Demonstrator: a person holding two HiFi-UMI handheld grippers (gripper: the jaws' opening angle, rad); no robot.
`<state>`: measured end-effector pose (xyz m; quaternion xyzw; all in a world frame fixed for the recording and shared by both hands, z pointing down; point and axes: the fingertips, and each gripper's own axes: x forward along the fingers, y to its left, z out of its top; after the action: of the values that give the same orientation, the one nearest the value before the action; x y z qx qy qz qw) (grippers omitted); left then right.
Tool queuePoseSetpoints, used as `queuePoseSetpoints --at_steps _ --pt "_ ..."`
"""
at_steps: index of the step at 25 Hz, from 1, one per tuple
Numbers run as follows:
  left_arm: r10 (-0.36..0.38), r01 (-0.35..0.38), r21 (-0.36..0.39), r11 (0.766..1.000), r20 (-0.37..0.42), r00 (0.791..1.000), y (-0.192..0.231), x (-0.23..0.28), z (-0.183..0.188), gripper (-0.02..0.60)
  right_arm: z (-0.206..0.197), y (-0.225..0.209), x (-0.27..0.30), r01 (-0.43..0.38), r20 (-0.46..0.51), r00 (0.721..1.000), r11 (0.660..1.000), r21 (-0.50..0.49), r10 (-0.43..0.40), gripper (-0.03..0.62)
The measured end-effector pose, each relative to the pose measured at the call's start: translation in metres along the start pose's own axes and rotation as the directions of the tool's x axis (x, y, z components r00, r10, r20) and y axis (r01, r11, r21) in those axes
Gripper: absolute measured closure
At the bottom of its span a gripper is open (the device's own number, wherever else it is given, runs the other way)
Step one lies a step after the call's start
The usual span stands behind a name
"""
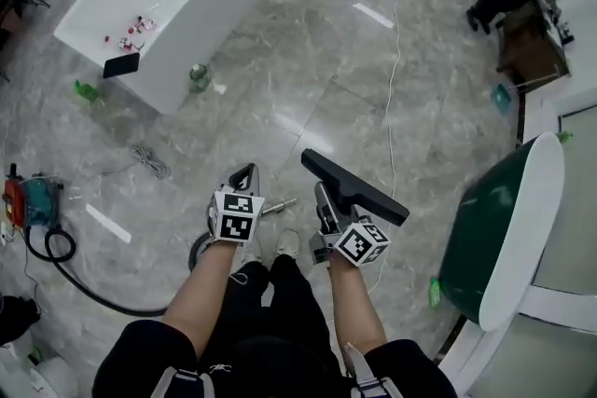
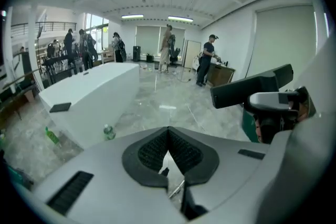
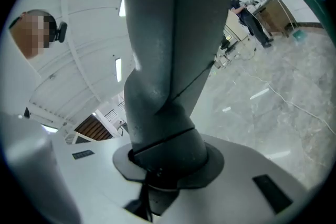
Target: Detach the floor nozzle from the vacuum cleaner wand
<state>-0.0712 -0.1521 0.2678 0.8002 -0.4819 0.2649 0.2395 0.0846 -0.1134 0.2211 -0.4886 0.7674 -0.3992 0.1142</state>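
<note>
Because the right claw (image 3: 160, 162) grips only the rounded grey neck of the wide black plastic floor nozzle (image 1: 353, 186), which is held up in the air clear of the wand, the long head could swivel in the grip or slide out and drop onto the grey marble floor (image 1: 308, 61). The left claw (image 2: 168, 150) is clenched on nothing, so the shiny metal wand tube (image 1: 278, 206) just beside it looks unsupported. The tube and the black hose (image 1: 93, 289) sit close to the person's feet, where a step could snag them.
</note>
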Motion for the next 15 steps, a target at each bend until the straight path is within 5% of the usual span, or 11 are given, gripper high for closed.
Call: queuePoseSetpoints --at_steps 6,15 --pt "0.009 -0.022 0.060 0.998 0.207 0.978 -0.025 -0.118 0.126 0.572 0.085 0.097 -0.040 -0.039 0.140 0.989 0.994 -0.098 0.053 0.480" --pt "-0.036 -0.028 0.172 0.985 0.359 0.933 -0.082 -0.202 0.204 0.574 0.163 0.172 -0.104 -0.067 0.257 0.960 0.981 -0.182 0.113 0.480"
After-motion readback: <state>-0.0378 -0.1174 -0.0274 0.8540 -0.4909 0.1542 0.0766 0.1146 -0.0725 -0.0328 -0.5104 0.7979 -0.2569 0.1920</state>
